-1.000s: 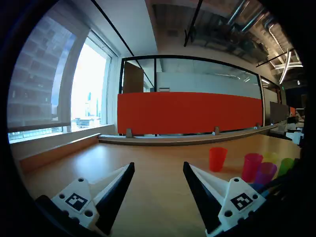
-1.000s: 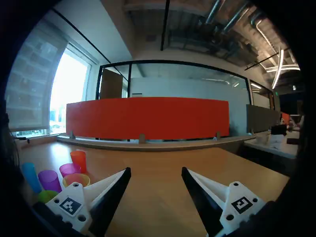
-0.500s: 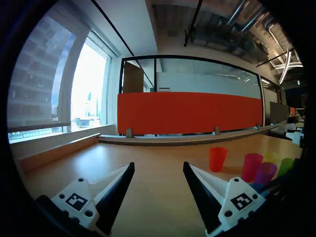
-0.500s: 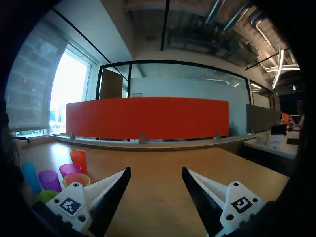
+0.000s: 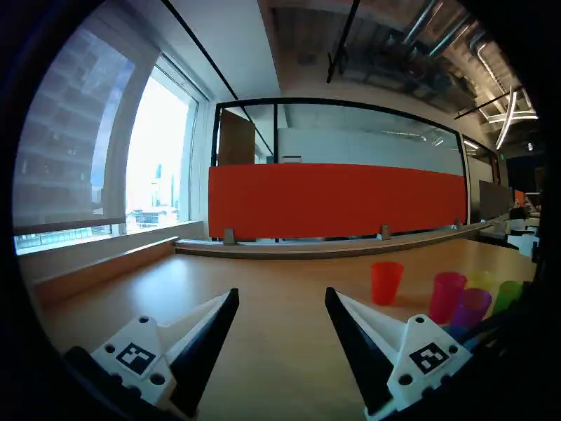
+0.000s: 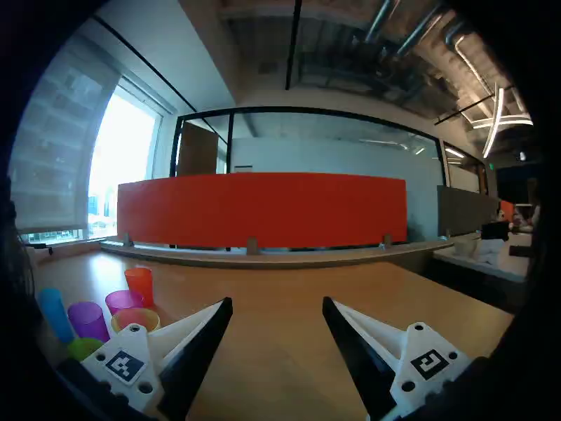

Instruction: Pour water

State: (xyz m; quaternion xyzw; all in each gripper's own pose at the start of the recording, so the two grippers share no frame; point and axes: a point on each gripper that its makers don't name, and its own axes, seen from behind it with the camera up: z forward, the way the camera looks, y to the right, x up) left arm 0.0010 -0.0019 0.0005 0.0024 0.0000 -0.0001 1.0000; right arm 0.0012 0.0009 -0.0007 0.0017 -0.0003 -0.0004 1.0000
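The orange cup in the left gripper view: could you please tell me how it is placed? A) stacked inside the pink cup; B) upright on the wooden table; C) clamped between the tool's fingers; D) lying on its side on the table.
B: the orange cup stands upright, rim up, on the wooden table, beyond the open left tool, which holds nothing.

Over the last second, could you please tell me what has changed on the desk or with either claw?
Nothing visibly changed. The left claw and right claw stay open above the wooden desk, holding nothing, and the coloured cups stand where they were.
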